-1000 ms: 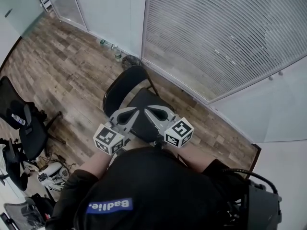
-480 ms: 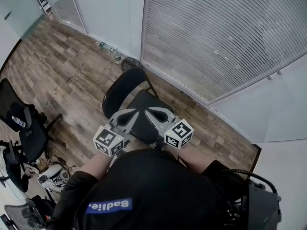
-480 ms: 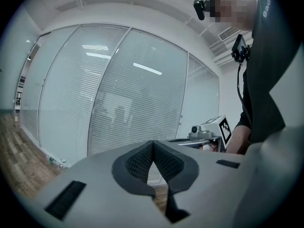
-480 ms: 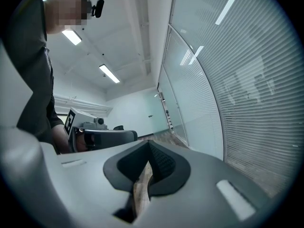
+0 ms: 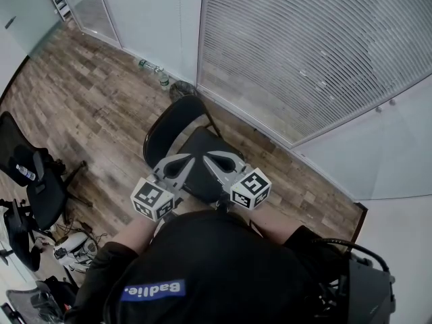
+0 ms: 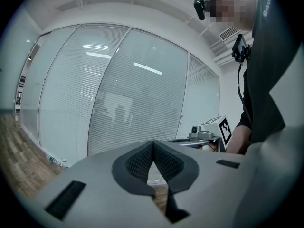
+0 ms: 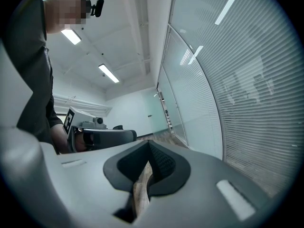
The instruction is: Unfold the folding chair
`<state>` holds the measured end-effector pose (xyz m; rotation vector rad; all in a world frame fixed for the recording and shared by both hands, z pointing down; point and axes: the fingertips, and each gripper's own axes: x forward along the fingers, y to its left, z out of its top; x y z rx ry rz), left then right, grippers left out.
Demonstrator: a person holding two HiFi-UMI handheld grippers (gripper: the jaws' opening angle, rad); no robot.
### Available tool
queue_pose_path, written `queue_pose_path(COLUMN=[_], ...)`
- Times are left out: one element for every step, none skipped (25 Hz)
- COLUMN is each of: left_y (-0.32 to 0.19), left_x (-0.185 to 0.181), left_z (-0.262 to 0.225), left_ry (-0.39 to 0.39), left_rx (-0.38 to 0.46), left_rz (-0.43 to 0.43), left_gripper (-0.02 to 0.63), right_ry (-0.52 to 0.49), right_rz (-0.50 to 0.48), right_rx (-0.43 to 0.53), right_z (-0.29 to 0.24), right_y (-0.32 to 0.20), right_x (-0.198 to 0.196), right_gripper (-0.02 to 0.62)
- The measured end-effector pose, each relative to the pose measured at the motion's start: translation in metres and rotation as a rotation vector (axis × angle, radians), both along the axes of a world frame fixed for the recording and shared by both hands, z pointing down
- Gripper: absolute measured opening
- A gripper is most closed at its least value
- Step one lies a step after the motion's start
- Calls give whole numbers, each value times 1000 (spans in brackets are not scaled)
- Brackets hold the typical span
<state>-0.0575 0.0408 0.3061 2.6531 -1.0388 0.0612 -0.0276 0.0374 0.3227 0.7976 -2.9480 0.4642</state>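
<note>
Holding my left claw (image 5: 179, 160) and right claw (image 5: 214, 157) side by side, tips nearly meeting. Both claws' jaws pressing fully together, gripping nothing. Folding chair (image 5: 202, 144) standing just beyond and below both claw tips, seat lying flat, backrest (image 5: 170, 119) rising at far side.

- Blue patch (image 5: 154, 289) on the person's black shirt: white lettering, upside down in the head view, reads "Badlie."
- Left marker cube (image 5: 152, 198), right marker cube (image 5: 250, 188): black-and-white square codes, no legible letters or numbers.
</note>
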Motion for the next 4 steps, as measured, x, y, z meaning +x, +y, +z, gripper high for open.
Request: queue_pose_path(left_y=[0,0,0,0], left_x=[1,1,1,1], left_z=[1,1,2,3], left_ry=[-1,-2,-3,-4], left_rx=[-1,-2,-2,-3], left_rz=[-1,-1,-1,-1], left_gripper=[6,5,5,6], right_ry=[1,2,2,3], right_rz=[1,3,4,6], right_rx=[0,0,-1,-2], right_z=[1,1,2,3], right_y=[0,-1,-1,-1], right_x=[1,2,2,3], right_gripper=[2,2,2,2])
